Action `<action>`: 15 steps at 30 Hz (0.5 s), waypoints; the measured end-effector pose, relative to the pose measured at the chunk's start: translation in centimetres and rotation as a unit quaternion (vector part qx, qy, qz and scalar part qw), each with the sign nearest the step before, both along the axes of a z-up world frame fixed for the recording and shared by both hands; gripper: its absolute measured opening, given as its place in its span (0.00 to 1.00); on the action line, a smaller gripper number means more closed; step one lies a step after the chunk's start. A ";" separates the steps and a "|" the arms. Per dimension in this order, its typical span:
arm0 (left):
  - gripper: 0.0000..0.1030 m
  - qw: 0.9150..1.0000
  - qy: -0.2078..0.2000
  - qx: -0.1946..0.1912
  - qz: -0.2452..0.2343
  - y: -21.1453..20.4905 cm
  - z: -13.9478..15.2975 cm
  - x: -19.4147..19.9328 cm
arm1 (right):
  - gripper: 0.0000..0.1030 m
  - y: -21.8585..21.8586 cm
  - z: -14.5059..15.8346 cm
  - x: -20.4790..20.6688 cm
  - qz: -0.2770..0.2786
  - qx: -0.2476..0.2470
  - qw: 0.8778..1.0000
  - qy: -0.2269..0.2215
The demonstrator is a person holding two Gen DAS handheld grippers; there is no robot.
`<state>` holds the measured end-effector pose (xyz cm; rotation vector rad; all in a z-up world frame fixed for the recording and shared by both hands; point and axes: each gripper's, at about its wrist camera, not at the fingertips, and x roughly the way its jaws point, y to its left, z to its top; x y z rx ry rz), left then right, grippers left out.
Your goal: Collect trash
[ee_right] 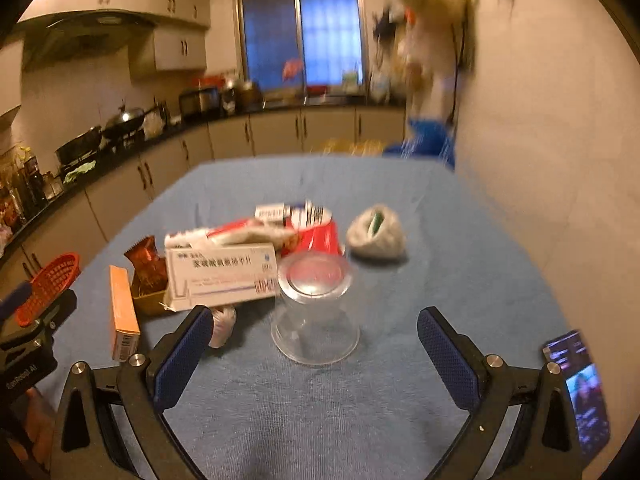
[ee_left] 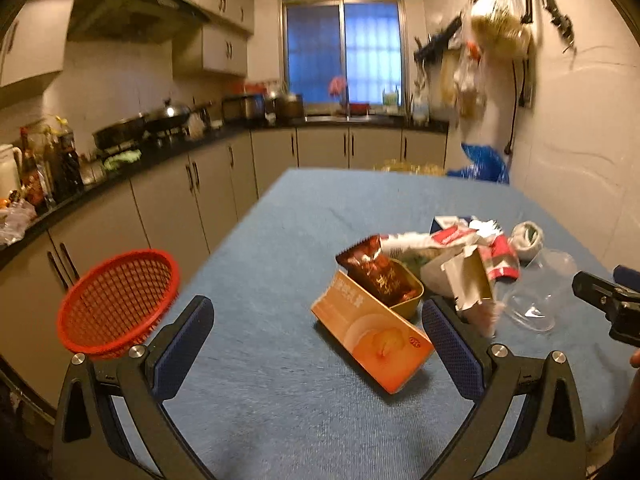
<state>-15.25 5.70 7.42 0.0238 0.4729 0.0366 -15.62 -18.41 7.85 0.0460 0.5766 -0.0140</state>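
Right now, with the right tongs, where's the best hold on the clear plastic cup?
Grip the clear cup across its side wall, about mid-height, coming straight ahead from the near side. It stands upside down, base up, directly between the open right tongs, so the rim is against the blue cloth and unreachable. Squeeze gently; thin plastic probably flexes.

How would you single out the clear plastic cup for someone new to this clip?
On the blue-clothed table, find the trash heap. The clear plastic cup stands upside down at its near edge, before the right gripper. It alone is see-through; its neighbours are printed boxes and wrappers.
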 end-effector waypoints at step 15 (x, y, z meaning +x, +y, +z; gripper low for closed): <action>1.00 0.999 -0.041 0.006 0.006 0.3 1.3 -3.5 | 1.00 2.7 1.3 -3.5 0.018 -0.021 0.998 -0.051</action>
